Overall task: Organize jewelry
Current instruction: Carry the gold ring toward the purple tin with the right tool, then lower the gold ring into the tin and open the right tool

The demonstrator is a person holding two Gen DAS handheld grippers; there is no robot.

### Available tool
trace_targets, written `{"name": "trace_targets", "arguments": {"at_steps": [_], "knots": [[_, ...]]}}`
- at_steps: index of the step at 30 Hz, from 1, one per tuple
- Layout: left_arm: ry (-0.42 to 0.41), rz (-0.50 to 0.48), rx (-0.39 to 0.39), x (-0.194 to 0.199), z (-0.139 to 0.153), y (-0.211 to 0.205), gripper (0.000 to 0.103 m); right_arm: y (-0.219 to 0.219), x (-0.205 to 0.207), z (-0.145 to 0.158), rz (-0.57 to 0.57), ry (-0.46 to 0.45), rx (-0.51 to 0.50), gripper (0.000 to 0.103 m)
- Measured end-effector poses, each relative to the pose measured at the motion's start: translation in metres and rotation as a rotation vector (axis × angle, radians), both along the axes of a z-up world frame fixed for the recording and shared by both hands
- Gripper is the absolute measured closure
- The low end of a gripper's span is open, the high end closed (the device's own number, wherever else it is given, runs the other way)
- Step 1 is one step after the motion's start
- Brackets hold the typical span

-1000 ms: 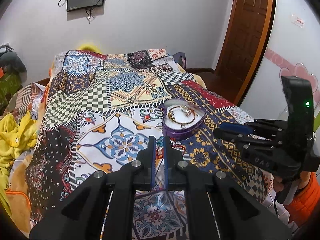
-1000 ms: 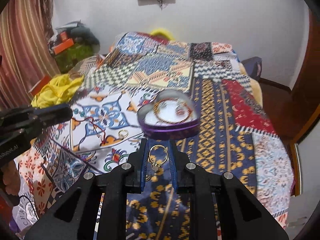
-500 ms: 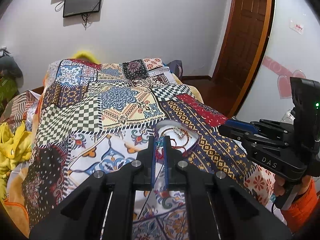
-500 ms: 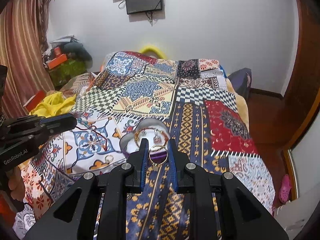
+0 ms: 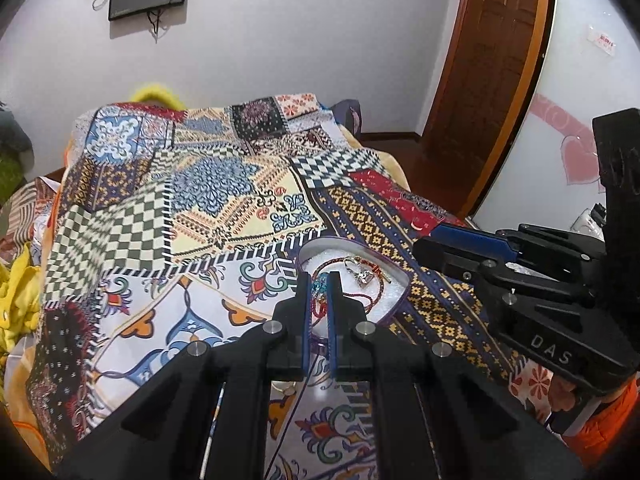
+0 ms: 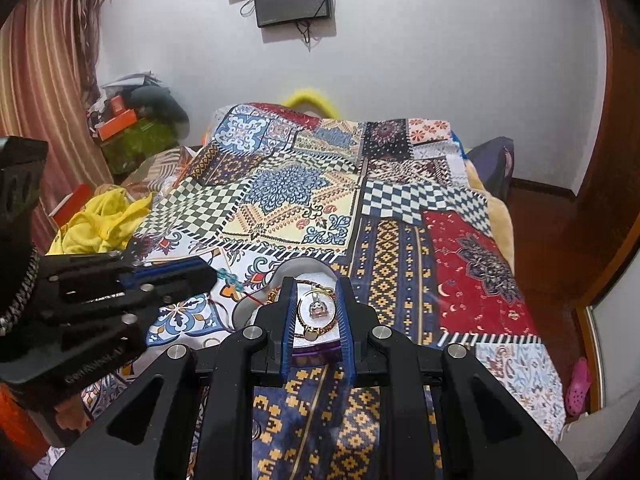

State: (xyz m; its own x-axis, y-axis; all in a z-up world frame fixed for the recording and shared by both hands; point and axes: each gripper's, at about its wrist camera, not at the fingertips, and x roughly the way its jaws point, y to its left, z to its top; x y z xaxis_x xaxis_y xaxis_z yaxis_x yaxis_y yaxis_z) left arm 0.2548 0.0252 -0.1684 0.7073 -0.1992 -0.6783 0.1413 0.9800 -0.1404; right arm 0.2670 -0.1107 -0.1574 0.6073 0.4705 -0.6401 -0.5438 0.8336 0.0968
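A purple heart-shaped box (image 5: 394,280) with white lining lies on the patchwork bedspread; in it are a red cord bracelet and a stone ring (image 5: 366,276). My left gripper (image 5: 319,280) is shut on a red cord bracelet with blue beads (image 5: 318,286), held over the box's left side. My right gripper (image 6: 317,286) is shut on a gold ring (image 6: 316,312) and holds it above the box (image 6: 316,350). In the right wrist view the left gripper (image 6: 208,276) shows with blue beads at its tip.
The patchwork bedspread (image 5: 224,200) covers the bed. A gold ring (image 5: 286,388) lies on it under my left gripper. Yellow cloth (image 6: 100,220) and clutter lie left of the bed. A wooden door (image 5: 492,80) stands at the right.
Both grippers have risen and moved forward over the heart box, each still holding its piece. The box now sits right beneath the fingertips.
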Motion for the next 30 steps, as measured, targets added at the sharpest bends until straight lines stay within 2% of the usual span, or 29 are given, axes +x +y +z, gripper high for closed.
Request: {"name": "trace_targets", "arguments": {"at_steps": [7,14,30], "knots": [[0.046,-0.021,-0.032,0.016,-0.016,-0.001,0.098,0.005,0.013,-0.014,0.015,0.045,-0.005,0.085],[0.075,-0.039,-0.021,0.02,-0.027,-0.006,0.098,0.01,0.02,-0.024,0.034,0.078,-0.027,0.085],[0.079,-0.028,-0.001,0.013,-0.021,-0.001,0.096,0.015,0.025,-0.027,0.04,0.132,-0.053,0.085]]}}
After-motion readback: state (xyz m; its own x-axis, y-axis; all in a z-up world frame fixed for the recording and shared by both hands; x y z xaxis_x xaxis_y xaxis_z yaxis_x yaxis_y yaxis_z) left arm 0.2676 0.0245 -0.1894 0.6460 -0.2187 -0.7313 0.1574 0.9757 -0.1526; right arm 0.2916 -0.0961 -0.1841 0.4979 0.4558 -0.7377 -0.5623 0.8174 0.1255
